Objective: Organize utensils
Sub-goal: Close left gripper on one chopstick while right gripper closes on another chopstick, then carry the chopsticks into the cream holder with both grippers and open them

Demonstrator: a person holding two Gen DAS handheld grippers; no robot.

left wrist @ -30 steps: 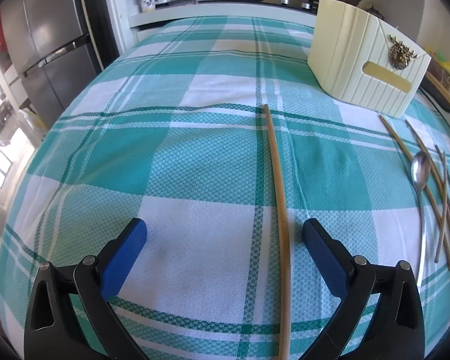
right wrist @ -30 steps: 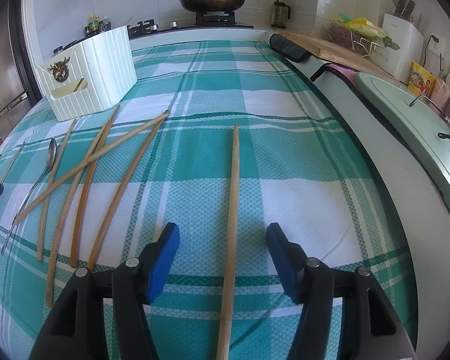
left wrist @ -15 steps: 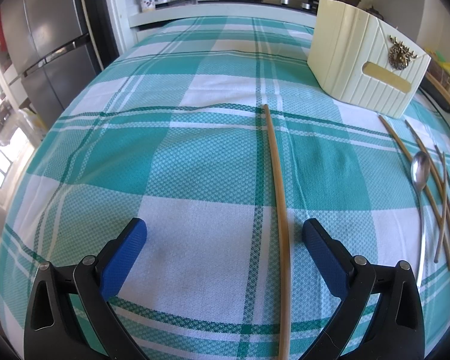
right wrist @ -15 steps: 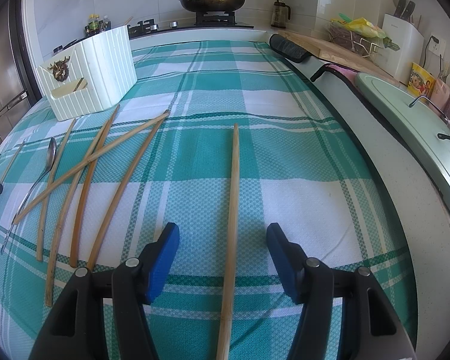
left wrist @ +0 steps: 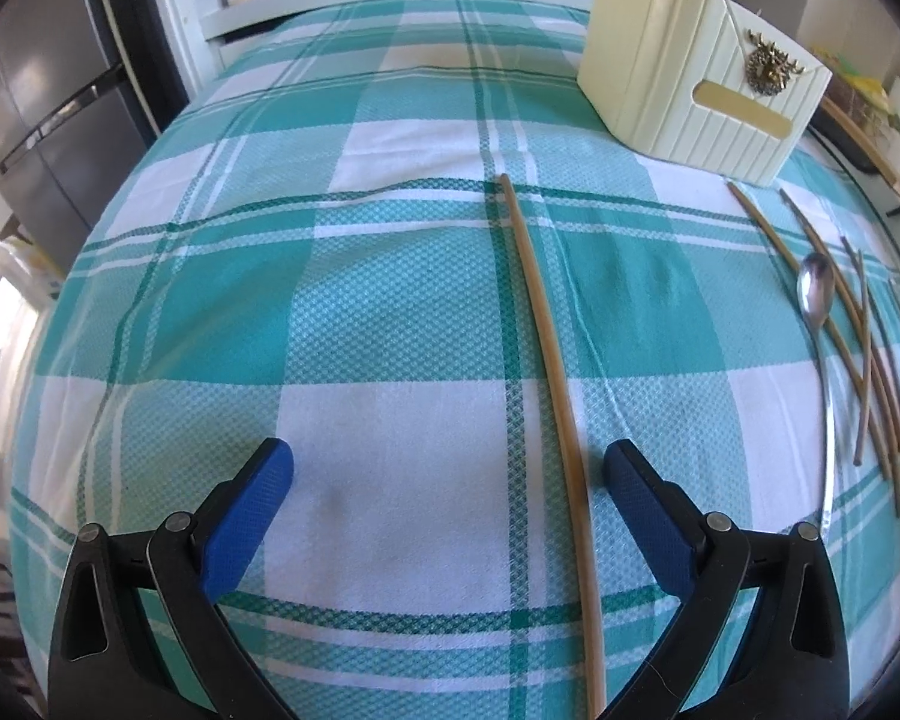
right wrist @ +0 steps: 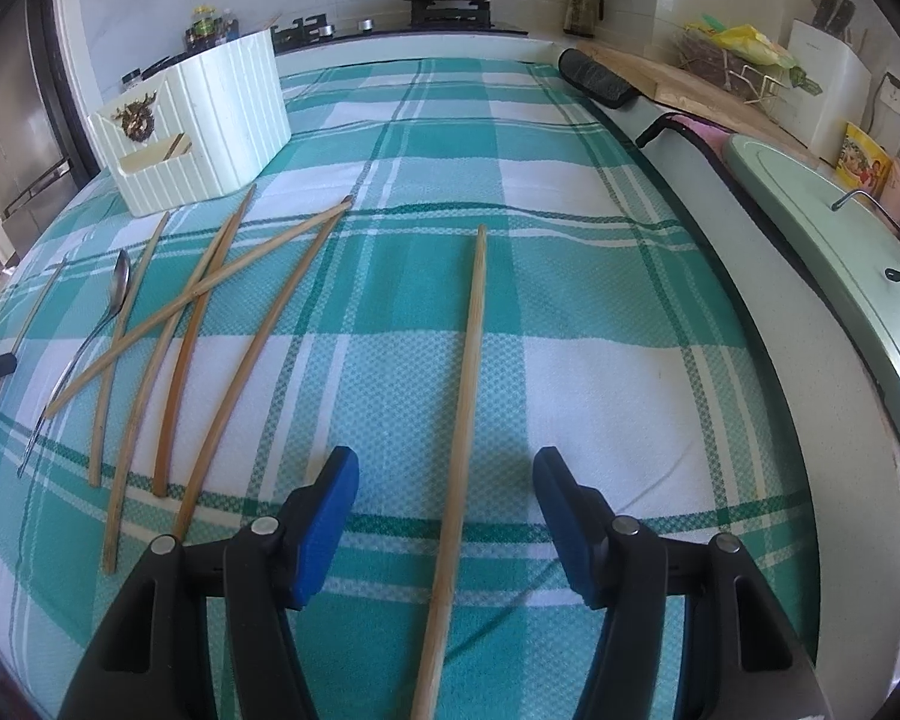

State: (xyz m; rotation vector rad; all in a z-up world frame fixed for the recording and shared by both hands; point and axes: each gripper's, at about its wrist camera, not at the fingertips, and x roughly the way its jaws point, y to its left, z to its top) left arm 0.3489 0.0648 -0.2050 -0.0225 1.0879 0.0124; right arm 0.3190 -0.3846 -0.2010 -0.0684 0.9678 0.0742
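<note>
Right wrist view, left to right: a cream ribbed holder (right wrist: 210, 120) stands on the teal checked cloth (right wrist: 570, 312), a pale stick-like piece showing in its front slot; the rest of its inside is hidden. Below it lie a spoon (right wrist: 117, 288) and crossed bamboo chopsticks (right wrist: 210, 288). One chopstick (right wrist: 468, 372) lies alone between the right gripper's (right wrist: 447, 468) parted, empty jaws. Left wrist view: the left gripper (left wrist: 444, 468) also gapes, another chopstick (left wrist: 546, 336) just inside its right pad.
</note>
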